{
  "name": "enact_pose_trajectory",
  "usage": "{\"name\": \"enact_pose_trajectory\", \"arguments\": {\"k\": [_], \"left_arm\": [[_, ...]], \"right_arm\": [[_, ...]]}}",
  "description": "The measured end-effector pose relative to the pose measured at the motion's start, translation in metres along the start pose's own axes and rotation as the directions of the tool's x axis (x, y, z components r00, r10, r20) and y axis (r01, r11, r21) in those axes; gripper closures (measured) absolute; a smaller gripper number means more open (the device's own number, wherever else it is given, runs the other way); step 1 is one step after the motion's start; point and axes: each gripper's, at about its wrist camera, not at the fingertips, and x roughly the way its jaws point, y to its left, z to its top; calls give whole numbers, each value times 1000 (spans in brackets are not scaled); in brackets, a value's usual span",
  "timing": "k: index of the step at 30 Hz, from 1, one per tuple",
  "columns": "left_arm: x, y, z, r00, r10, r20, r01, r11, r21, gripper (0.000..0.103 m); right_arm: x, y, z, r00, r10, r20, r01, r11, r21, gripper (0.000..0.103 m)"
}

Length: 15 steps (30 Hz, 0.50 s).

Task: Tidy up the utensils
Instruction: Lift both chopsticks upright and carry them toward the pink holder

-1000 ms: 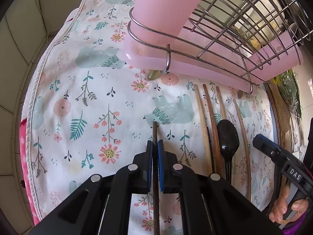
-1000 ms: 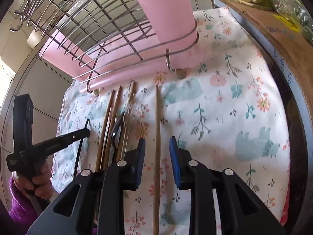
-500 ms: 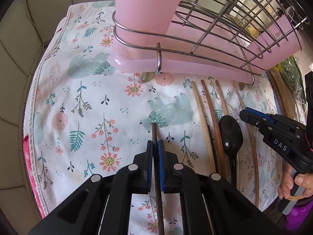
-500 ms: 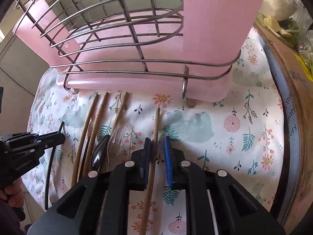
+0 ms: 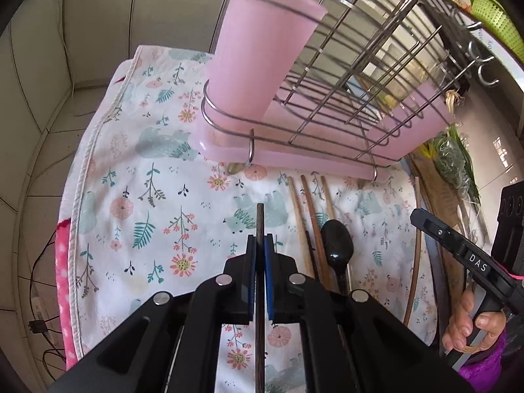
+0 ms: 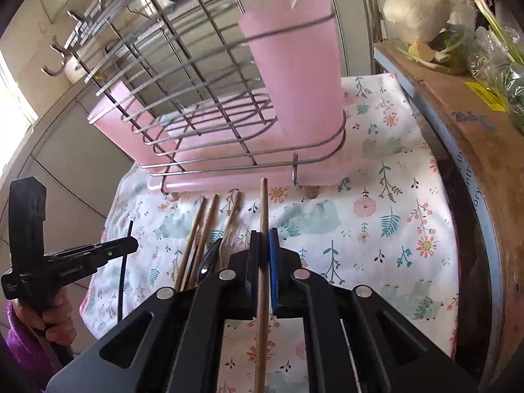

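My left gripper is shut on a dark chopstick and holds it above the floral cloth. My right gripper is shut on a light wooden chopstick, lifted off the cloth and pointing at the rack. A tall pink utensil cup stands in the wire dish rack; it also shows in the right wrist view. Several wooden chopsticks, a black spoon and a fork lie on the cloth in front of the rack.
The floral cloth covers the counter. The rack sits on a pink drip tray. A cardboard box with vegetables stands to the right. A tiled wall is to the left. A black cable hangs at the cloth's left edge.
Both grippers have risen and tilted up, so the pink cup's top is now in view. My right gripper closed on the light chopstick and lifted it off the cloth.
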Motion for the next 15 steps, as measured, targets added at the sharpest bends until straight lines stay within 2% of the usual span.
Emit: {"name": "enact_pose_trajectory", "arguments": {"k": [4, 10, 15], "left_arm": [[-23, -5, -1, 997, -15, 80, 14, 1000, 14, 99], [-57, -9, -10, 983, -29, 183, 20, 998, 53, 99], [-66, -12, -18, 975, -38, 220, 24, 998, 65, 99]], "right_arm": [[-25, 1, 2, 996, 18, 82, -19, 1000, 5, 97], [-68, 15, 4, 974, 41, 221, -36, 999, -28, 97], [-85, 23, -4, 958, 38, 285, -21, 998, -60, 97]]}}
